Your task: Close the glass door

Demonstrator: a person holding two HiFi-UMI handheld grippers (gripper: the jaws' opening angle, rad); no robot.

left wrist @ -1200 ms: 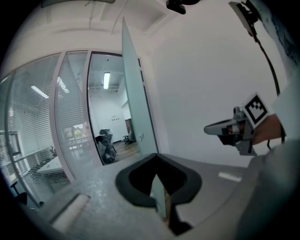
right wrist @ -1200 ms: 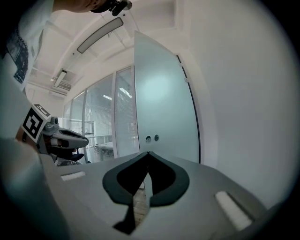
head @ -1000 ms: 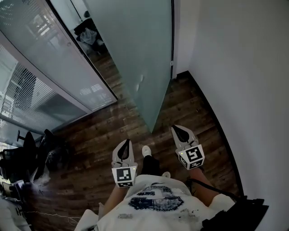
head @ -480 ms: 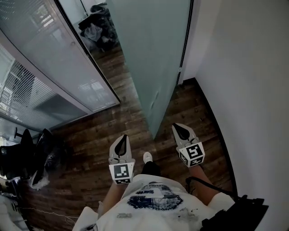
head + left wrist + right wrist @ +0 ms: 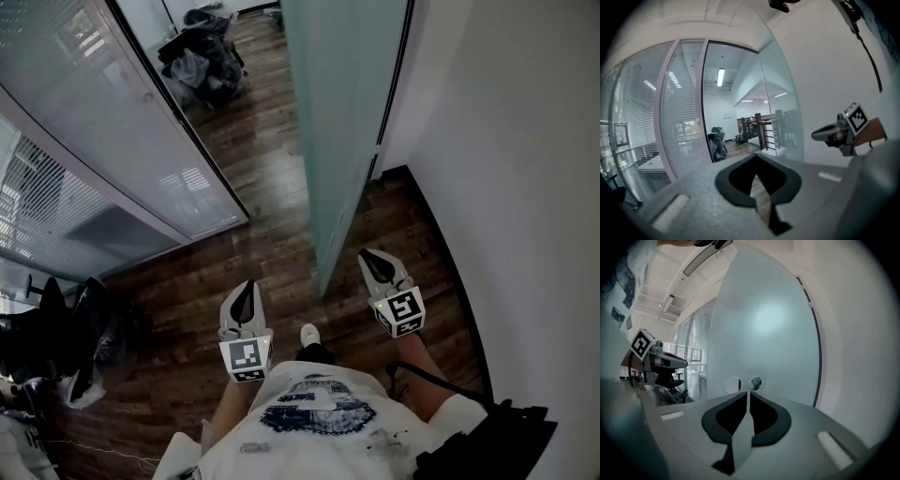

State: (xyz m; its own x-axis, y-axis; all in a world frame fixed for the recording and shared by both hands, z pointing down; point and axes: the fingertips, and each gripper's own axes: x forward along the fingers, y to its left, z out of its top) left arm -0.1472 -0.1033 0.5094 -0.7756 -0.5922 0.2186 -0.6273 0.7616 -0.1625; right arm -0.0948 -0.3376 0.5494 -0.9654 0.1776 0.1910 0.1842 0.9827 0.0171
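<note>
**Door stands open; both tongs closed and empty in front of it**

The frosted glass door (image 5: 347, 141) is swung inward, at an angle to the white wall (image 5: 525, 187) on the right. Its lower free corner sits on the wood floor (image 5: 234, 272) just ahead of the person's feet.

The right tongs (image 5: 367, 255) is on the wall side of that free edge and points at the door's face. I'd guess it's there because a push from that side would swing the door back across the opening. Its jaws have just been opening a hair, leaving only a thin slit with nothing in it.

The left tongs (image 5: 248, 286) is on the open side, clear of the glass and aimed through the doorway. Its tips are together and it holds nothing, so it looks like it's only along for the ride.

Two round fittings (image 5: 733, 385) sit on the door just past the right tongs' tips. Whether they're a lock, a handle mount or both, I can't tell.

From the head view the top of the door is cut off. I can't see any hinges along the dark strip (image 5: 394, 84) by the wall.

Beyond the doorway there's a glass partition with blinds (image 5: 122, 159) and an office chair piled with dark things (image 5: 202, 52), too jumbled to name.
</note>
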